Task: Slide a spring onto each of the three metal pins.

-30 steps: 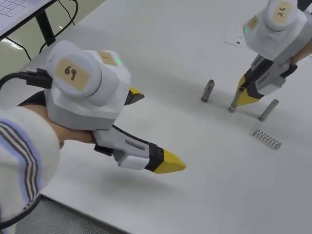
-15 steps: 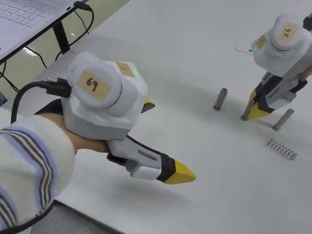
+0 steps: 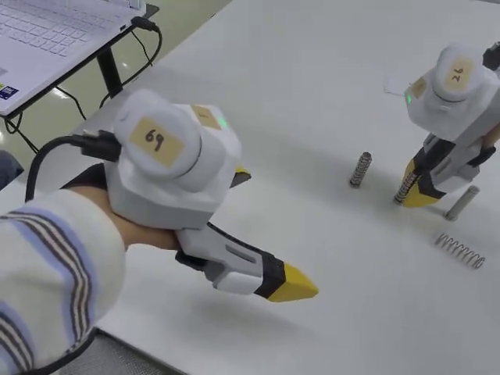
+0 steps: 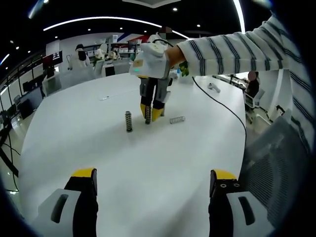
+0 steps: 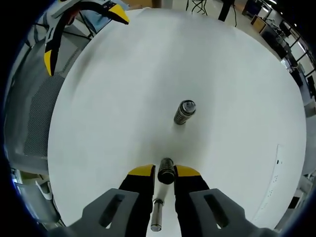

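Right claw pinching upright spring between tips; left claw spread (well away).

"69" left gripper, "26" right gripper

Head view: lower coils of spring pinched in right gripper masked by its yellow fingers; pin inside and contact with table not discernible. Rear housing of right gripper cropped by right picture edge. Far finger of left gripper largely concealed behind own housing, tip exposed. Laptop cropped at top-left corner. Right gripper view: bare pin behind fingertips, flanks masked by finger shanks. Left gripper view: coil detail well ahead of wide-spread fingers too small to resolve.
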